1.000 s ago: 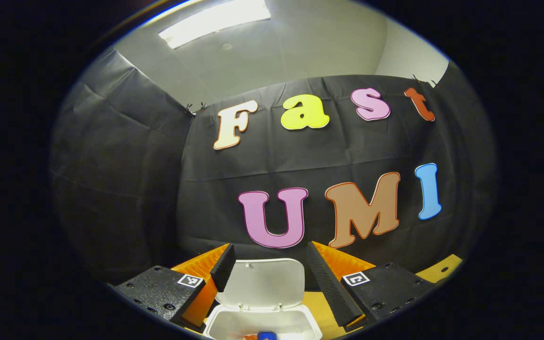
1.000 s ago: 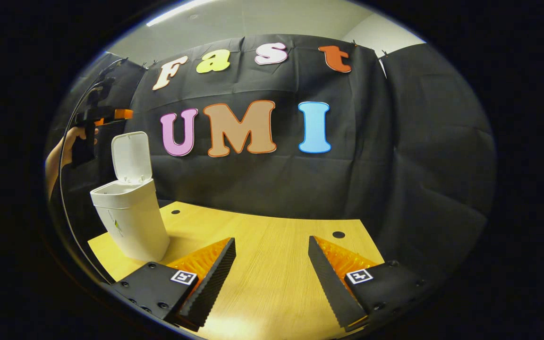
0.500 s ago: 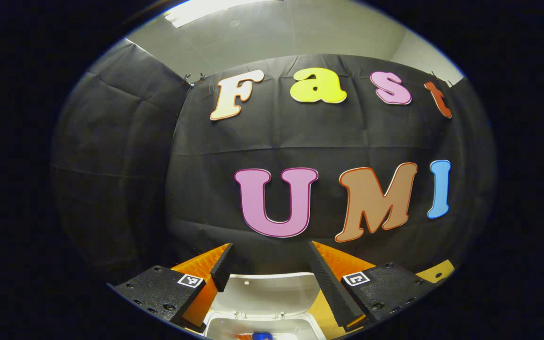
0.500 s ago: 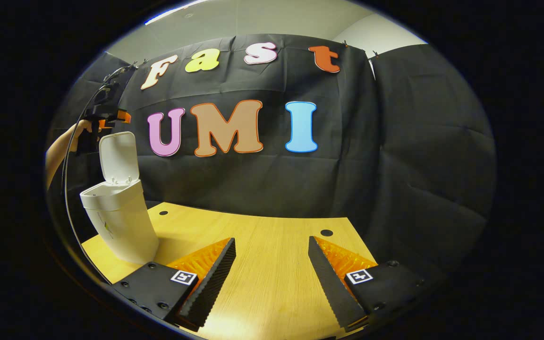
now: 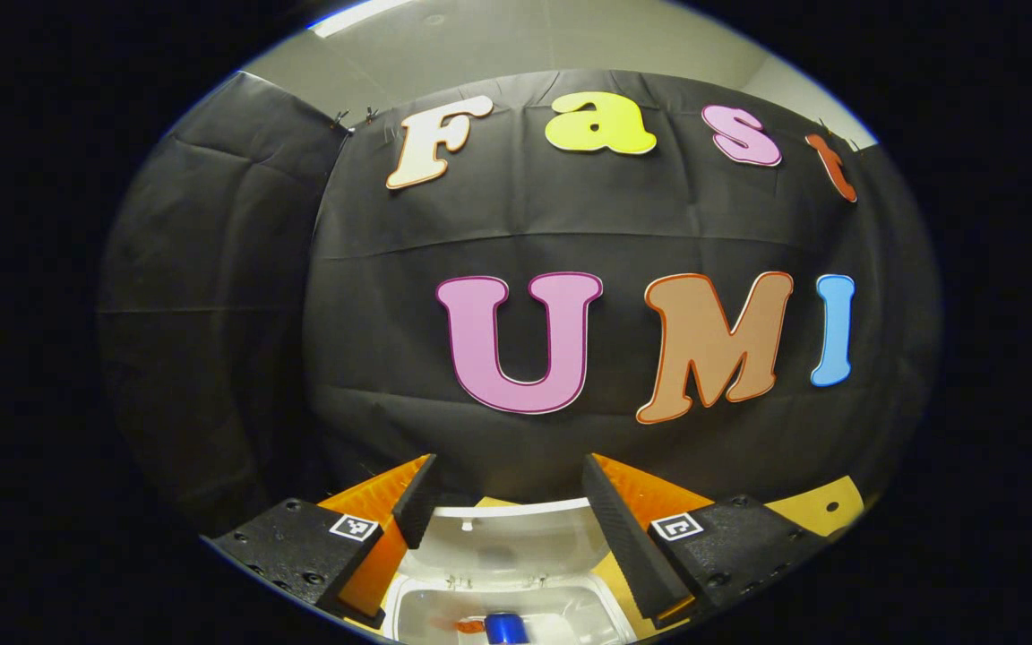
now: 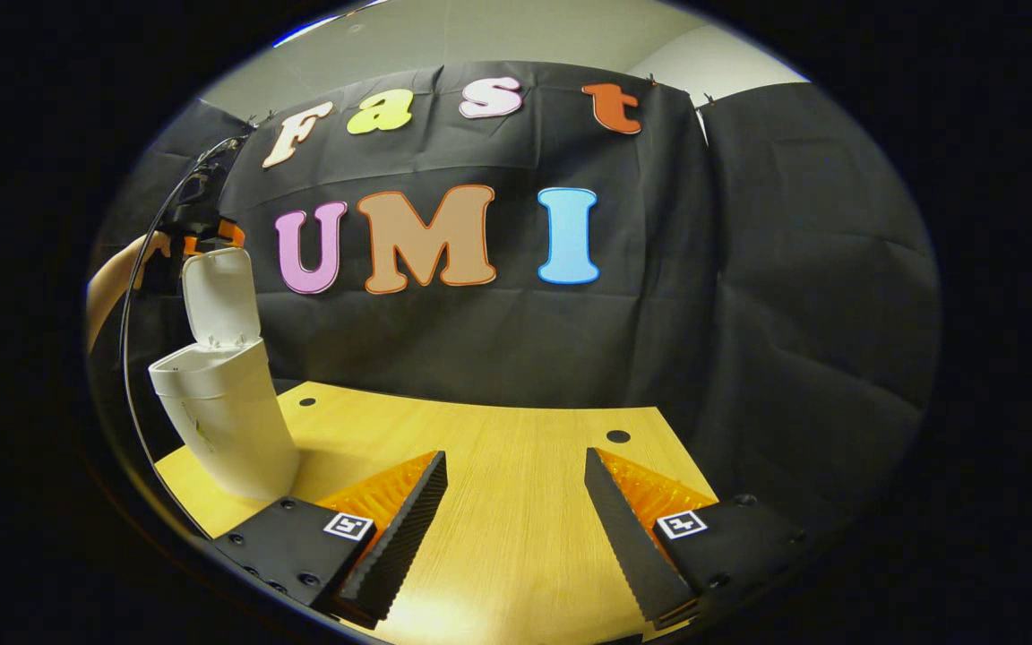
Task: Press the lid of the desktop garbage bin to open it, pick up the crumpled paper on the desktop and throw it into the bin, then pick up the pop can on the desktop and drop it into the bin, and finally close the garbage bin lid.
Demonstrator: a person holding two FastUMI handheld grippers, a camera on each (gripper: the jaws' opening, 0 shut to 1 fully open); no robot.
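My left gripper has its jaws spread and empty, hanging above the garbage bin. The raised lid sits between and just past the jaws, standing up off its hinge. Below the jaws, inside the bin, the pop can shows as a blue end, with a bit of orange beside it; crumpled paper I can't make out for sure. So both drops look done and closing the lid is the step in hand.

To do it well: get a jaw tip behind the lid's top edge, then push it forward and down over the opening, following the hinge arc. Don't pinch the lid. Press on its middle until it latches. The bin looks light, so pushing too far sideways could tip or slide it.

My right gripper also has its jaws spread, nothing between them, low over the bare wooden surface. From there the bin stands well off to the left of those jaws near the surface's edge, lid upright, with my left gripper and hand just behind the lid top. Black cloth walls all round, pale ceiling above.
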